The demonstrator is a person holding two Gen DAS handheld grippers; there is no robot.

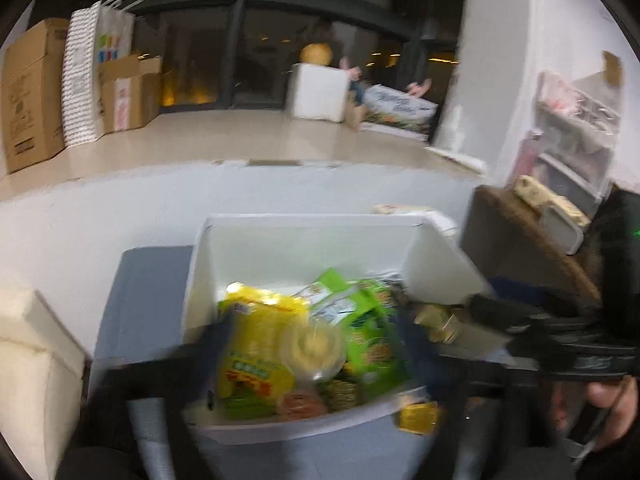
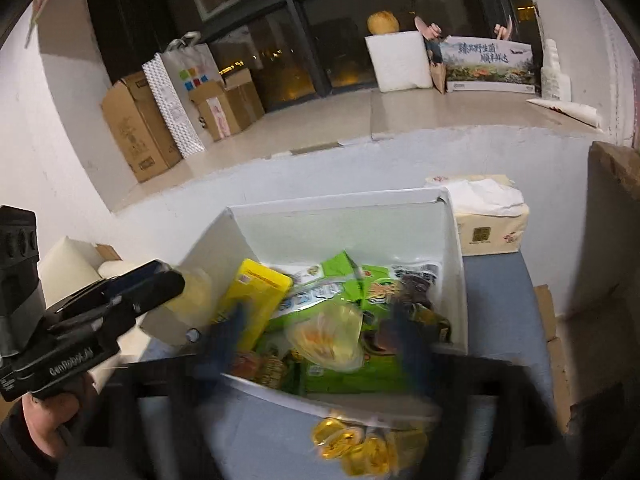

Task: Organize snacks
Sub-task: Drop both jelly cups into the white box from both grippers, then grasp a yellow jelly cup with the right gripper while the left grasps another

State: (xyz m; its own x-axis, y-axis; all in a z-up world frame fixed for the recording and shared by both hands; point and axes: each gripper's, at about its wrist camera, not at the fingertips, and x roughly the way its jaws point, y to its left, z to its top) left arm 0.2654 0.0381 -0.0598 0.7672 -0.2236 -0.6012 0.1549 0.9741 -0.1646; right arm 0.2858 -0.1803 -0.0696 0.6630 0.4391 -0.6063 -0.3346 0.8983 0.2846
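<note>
A white box [image 1: 280, 236] [image 2: 344, 216] stands on a blue-grey table and holds several snacks: a yellow packet [image 1: 256, 344] [image 2: 256, 300], green packets [image 1: 368, 336] [image 2: 352, 368], a clear bag with yellowish contents [image 1: 312, 348] [image 2: 328, 340] and a dark packet [image 2: 416, 296]. My left gripper [image 1: 316, 356] hovers open over the box, fingers wide on either side of the snacks. My right gripper [image 2: 316, 344] is also open above the box, its fingertips blurred. Gold-wrapped sweets [image 2: 360, 444] [image 1: 418, 418] lie on the table by the box's near edge.
A tissue pack [image 2: 488, 220] sits behind the box on the right. Cardboard boxes [image 2: 136, 128] and paper bags [image 2: 188, 80] stand on a ledge at left; a foam box [image 2: 400, 60] at the back. A brown board [image 1: 532, 236] and cream cushion [image 1: 36, 360] flank the table.
</note>
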